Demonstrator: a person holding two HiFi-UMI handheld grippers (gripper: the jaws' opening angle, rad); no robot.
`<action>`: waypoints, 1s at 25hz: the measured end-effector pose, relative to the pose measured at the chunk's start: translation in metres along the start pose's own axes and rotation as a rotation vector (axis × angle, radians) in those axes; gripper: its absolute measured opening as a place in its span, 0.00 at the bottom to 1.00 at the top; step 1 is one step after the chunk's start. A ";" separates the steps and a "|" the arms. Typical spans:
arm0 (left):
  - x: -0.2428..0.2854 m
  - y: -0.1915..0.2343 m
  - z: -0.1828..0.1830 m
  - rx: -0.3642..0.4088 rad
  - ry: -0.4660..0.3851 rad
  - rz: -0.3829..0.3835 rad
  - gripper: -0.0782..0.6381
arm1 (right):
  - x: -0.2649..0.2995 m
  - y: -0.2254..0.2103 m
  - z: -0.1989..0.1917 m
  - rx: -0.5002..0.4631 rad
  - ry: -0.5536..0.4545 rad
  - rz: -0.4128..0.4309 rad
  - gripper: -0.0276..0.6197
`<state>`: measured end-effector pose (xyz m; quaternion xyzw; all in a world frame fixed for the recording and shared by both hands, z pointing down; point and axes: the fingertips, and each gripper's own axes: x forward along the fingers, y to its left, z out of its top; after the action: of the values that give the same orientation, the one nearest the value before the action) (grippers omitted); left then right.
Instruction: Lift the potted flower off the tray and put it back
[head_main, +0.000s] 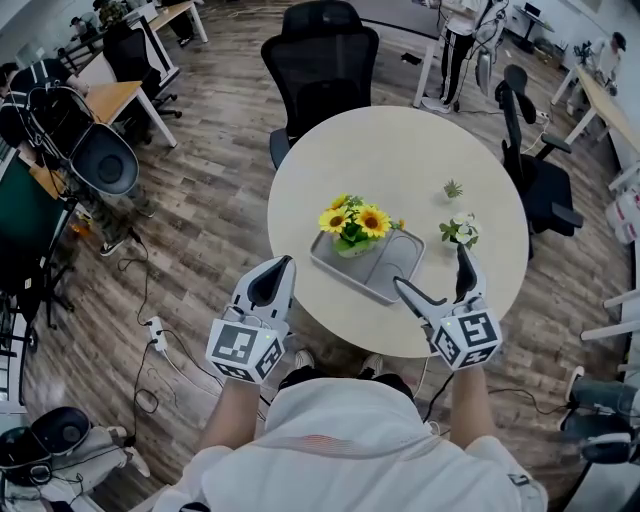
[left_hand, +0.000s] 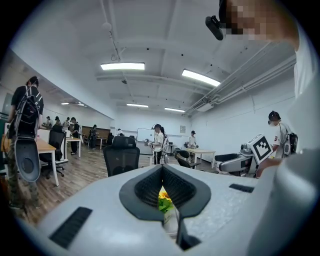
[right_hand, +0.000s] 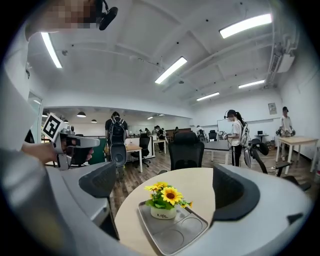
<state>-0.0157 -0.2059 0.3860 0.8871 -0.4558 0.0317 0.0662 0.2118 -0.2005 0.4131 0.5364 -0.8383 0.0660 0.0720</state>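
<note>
Head view, nearest stuff first: both grippers sit on the near side of the tray (head_main: 385, 268). The left gripper (head_main: 280, 265) hangs off the tray's near-left, right about over the table (head_main: 400, 150) edge. Its jaws are pressed together with nothing pinched. In the left gripper view you just get a sliver of yellow petals and white pot through the slit behind the pads, so that's well past them, not held.

The right gripper (head_main: 430, 268) is at the tray's near-right corner. Jaws spread wide, nothing touching the pads. The right gripper view frames the whole tray between the two jaws, clearly apart from both.

The tray itself is grey and rectangular, and it lies flat on the round beige table. The flower (head_main: 352, 228) stands upright in the tray's far-left end, in a white pot with yellow sunflower-type blooms. The right gripper view shows two round recesses in the part of the tray nearer the gripper.

Right of the tray and a bit beyond it, two small plants (head_main: 460, 230) stand on the table, apart from each other and from the tray.

Past the tray on the table's far side there's a black chair (head_main: 322, 60). Further out, desks and a few people stand around on the wood floor.
</note>
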 end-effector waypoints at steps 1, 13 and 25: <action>-0.001 0.002 0.000 -0.001 0.000 0.001 0.12 | 0.002 0.002 -0.002 0.005 0.008 0.005 0.93; -0.011 0.024 -0.017 -0.024 0.050 0.031 0.12 | 0.088 0.019 -0.142 0.073 0.327 0.002 0.93; -0.030 0.064 -0.061 -0.107 0.128 0.107 0.12 | 0.192 0.020 -0.276 0.047 0.624 -0.077 0.93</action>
<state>-0.0844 -0.2098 0.4486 0.8528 -0.4984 0.0672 0.1408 0.1282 -0.3113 0.7199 0.5232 -0.7531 0.2440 0.3157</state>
